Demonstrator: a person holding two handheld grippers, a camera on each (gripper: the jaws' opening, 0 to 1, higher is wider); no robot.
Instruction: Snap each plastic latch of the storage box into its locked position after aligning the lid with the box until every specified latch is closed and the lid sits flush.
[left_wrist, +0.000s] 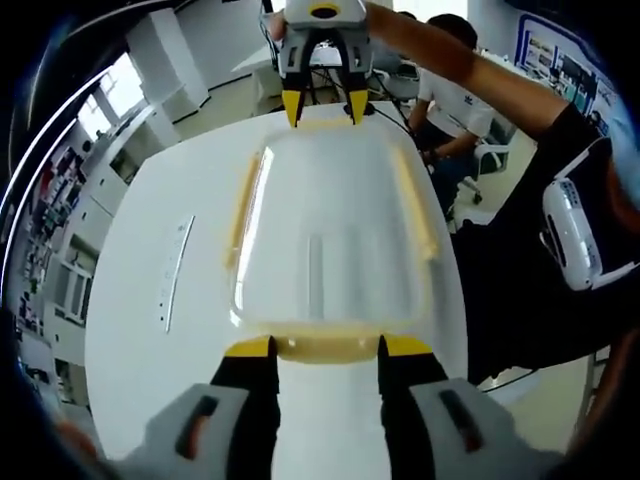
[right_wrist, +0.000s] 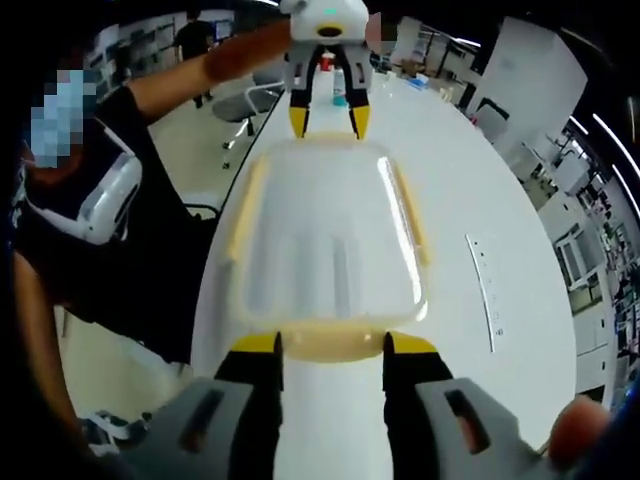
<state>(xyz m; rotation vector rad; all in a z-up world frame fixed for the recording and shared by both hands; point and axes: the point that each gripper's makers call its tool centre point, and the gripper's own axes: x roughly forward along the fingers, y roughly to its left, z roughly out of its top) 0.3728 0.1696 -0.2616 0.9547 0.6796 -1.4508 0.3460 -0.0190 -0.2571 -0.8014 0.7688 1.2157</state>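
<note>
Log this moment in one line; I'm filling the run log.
clear plastic storage box with yellow latches on white table | left claw open at near end latch | right claw open at opposite end latch

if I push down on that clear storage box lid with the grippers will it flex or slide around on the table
The lid looks like thin clear plastic, so its middle would probably flex. The box seems empty, hence likely light, and may skid on the smooth white table. The left gripper and right gripper sit at opposite short ends, which should steady it.

Bright, even light comes from the ceiling and windows; glare streaks lie on the clear lid (right_wrist: 330, 230); the edges bend and blur.
</note>
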